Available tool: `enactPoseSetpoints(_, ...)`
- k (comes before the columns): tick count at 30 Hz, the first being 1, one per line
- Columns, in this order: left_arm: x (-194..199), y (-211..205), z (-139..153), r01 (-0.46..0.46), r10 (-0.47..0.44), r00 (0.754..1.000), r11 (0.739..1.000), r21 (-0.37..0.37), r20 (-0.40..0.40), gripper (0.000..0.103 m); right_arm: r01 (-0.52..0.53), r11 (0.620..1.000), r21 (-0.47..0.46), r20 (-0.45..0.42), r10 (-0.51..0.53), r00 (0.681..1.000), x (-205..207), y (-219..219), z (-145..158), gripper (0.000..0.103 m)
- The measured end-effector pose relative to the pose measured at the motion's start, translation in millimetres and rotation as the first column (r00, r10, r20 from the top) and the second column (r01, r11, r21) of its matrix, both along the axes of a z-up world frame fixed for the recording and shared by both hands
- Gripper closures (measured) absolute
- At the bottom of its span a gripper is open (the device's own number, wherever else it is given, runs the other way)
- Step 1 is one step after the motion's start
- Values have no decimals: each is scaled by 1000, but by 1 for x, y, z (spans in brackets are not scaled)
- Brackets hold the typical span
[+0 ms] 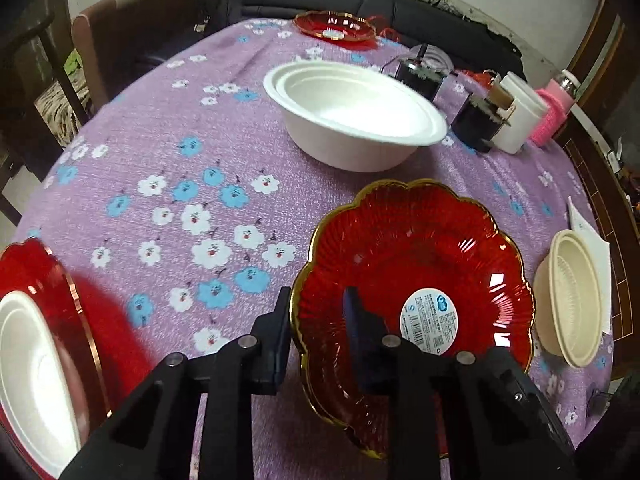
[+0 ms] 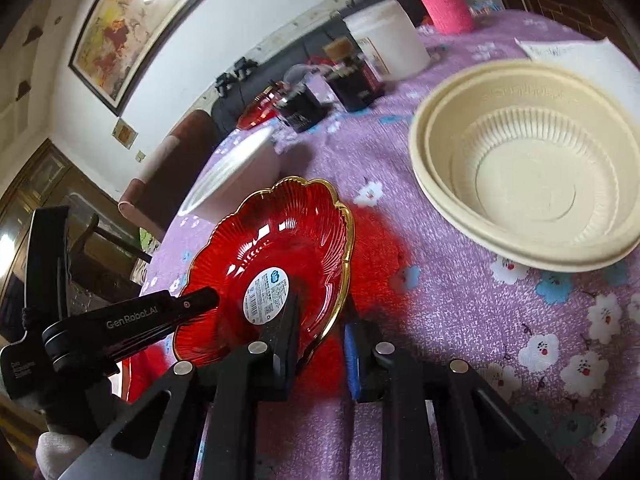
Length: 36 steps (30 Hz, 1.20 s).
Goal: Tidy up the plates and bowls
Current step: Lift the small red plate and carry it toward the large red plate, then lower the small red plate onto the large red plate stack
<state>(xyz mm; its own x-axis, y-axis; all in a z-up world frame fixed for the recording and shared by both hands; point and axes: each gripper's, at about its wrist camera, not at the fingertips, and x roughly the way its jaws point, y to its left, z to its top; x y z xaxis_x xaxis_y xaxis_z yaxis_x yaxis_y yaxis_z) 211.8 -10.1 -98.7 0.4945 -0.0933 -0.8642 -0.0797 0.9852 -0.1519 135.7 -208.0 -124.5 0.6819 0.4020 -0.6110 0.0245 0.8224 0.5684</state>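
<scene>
I have the scalloped red glass plate with the gold rim and a round white label in its well (image 1: 416, 280) between both tools. My left gripper (image 1: 318, 320) straddles the plate's near-left rim, one finger outside the edge and the blue-padded one inside the well, the jaws spread with a gap on either side of the glass, so I judge it is not yet pinching. My right gripper (image 2: 320, 320) stands likewise at the opposite rim: one finger lies over the well by the label, the blue-padded finger sits outside the gold edge, and the jaws are parted. Whether either pad touches the glass I cannot tell.

The plate seems tilted, its far edge raised in the right wrist view, with a red glow cast on the purple flowered tablecloth (image 1: 168, 168) under it. I cannot tell what holds it up.

So the step in hand is taking hold of this plate. Places it could go: another red plate carrying a white dish (image 1: 36, 344) at my left, a third red plate (image 1: 334, 26) at the far edge, a stack of white paper bowls (image 1: 356, 116) in the middle, and cream ribbed plastic bowls (image 2: 532, 164) at my right.

Next I should close one tool firmly on the rim before lifting; the glass looks slick and thin-edged, so a shallow bite could slip.
</scene>
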Motion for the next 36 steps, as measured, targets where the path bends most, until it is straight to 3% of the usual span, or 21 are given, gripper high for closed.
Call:
enactPoseSetpoints(12, -53, 18, 44, 12, -13, 990, 1000, 13, 137, 79, -38, 998, 53, 85, 34, 996, -28, 16, 28, 82)
enactPoseSetpoints(25, -100, 62, 69, -19, 37, 979, 996, -89, 200, 79, -80, 996, 35, 87, 77, 993, -56, 49, 56, 82)
enactPoseSetpoints(36, -142, 143, 87, -118, 162, 956, 976, -185, 244, 79, -205, 978, -39, 127, 208, 970, -68, 123, 89, 82)
